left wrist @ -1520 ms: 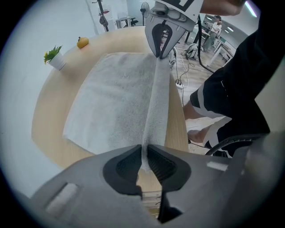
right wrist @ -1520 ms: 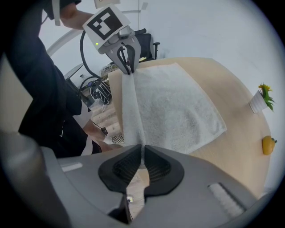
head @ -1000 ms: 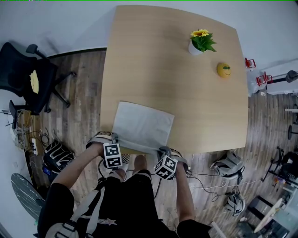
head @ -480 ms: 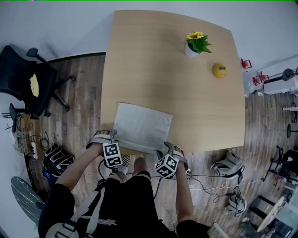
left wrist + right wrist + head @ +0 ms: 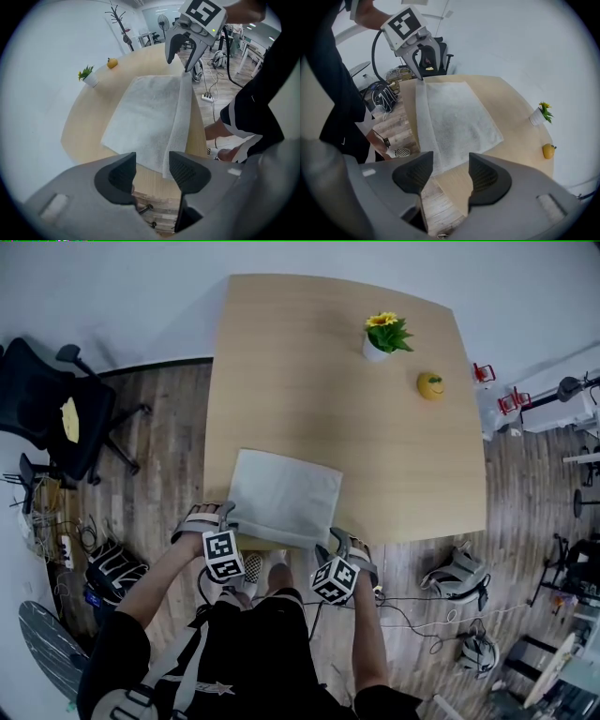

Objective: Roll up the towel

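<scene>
A pale grey towel (image 5: 284, 498) lies flat at the near edge of the wooden table (image 5: 309, 371), with a narrow folded strip (image 5: 182, 117) along its near side. My left gripper (image 5: 226, 515) hovers at the towel's near left corner, open with nothing between its fingers (image 5: 152, 172). My right gripper (image 5: 335, 540) is at the near right corner, its jaws opening and empty (image 5: 449, 176). Each gripper view shows the whole towel (image 5: 457, 117) and the other gripper (image 5: 183, 44) (image 5: 417, 58) at its far end.
A potted yellow flower (image 5: 382, 334) and a small yellow ball-like thing (image 5: 430, 385) stand at the table's far right. A black office chair (image 5: 47, 418) is left of the table. Cables and grey gear (image 5: 457, 576) lie on the wood floor near my feet.
Both grippers opened, let go of the towel's near edge and lifted slightly off it toward me. The towel stays flat on the table.
</scene>
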A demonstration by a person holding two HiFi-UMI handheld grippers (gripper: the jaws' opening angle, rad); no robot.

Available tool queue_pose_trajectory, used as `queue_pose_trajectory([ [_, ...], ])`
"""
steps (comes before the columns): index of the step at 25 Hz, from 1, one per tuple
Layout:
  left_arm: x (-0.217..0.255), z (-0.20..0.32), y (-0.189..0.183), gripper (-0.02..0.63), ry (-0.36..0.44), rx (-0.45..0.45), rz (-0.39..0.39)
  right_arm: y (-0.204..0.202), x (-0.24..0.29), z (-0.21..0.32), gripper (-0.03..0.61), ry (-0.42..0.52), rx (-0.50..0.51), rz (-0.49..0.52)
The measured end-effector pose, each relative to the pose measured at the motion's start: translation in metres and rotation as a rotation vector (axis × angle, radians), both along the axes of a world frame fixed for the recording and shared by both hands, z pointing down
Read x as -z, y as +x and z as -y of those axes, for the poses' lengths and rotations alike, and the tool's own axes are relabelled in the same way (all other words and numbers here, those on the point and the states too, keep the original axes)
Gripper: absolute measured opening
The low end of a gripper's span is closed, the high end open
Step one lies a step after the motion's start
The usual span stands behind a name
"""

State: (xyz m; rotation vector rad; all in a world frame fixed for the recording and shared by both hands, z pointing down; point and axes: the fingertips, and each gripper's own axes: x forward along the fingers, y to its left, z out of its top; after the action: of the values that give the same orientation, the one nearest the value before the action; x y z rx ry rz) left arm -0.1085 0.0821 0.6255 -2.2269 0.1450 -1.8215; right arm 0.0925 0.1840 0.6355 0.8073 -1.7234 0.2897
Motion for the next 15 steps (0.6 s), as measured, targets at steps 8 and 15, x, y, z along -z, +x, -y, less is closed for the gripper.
queue_pose_trajectory([
  [8, 0.004, -0.039, -0.007, 0.236, -0.021, -0.033, -0.010, -0.024, 0.011, -0.025, 0.229, 0.036, 0.028, 0.016],
  [15, -0.013, -0.055, -0.009, 0.227, -0.045, -0.047, 0.007, -0.034, -0.007, -0.042, 0.214, -0.001, 0.049, 0.023],
])
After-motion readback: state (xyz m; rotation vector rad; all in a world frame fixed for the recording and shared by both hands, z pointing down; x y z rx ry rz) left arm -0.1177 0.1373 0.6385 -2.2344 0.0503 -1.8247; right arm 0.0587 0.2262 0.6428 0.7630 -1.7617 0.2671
